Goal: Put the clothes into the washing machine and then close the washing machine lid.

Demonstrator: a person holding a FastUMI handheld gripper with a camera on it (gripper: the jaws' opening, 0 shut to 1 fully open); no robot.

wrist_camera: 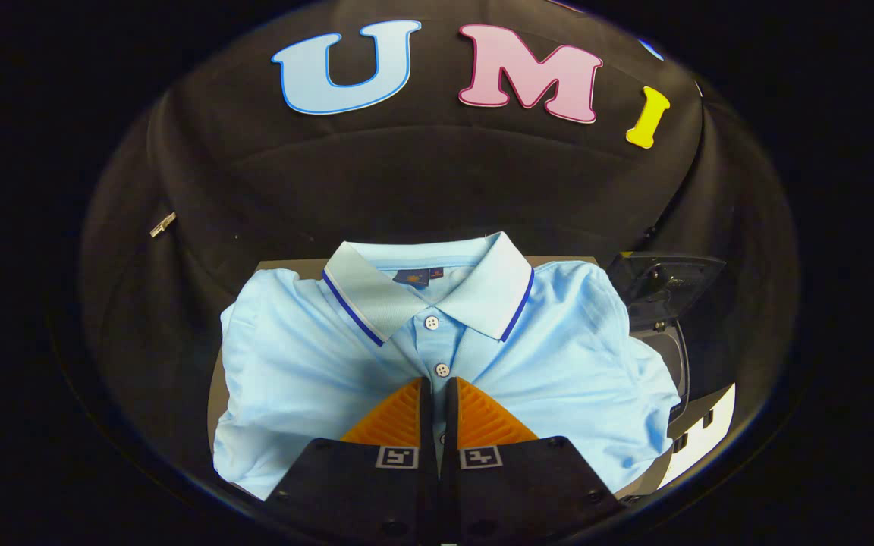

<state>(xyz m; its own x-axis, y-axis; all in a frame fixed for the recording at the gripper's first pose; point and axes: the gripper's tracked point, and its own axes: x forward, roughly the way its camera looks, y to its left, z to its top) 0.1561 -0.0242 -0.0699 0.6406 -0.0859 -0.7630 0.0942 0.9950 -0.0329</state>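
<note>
A light blue polo shirt point(558, 356) with a white, blue-striped collar lies folded on a small grey table point(215, 394), collar toward the booth wall. My gripper point(438, 385) sits over the shirt's front, just below the second button. Its fingers are nearly together, with a thin fold of the button placket pinched between them. Right of the shirt stands the washing machine point(676, 356), its dark lid point(664, 280) raised open. The shirt's right sleeve covers part of the machine's rim.
Black cloth forms the booth wall behind and around the table. A white panel point(702, 436) of the machine shows at the lower right. A small metal clip point(163, 224) hangs on the cloth at the left.
</note>
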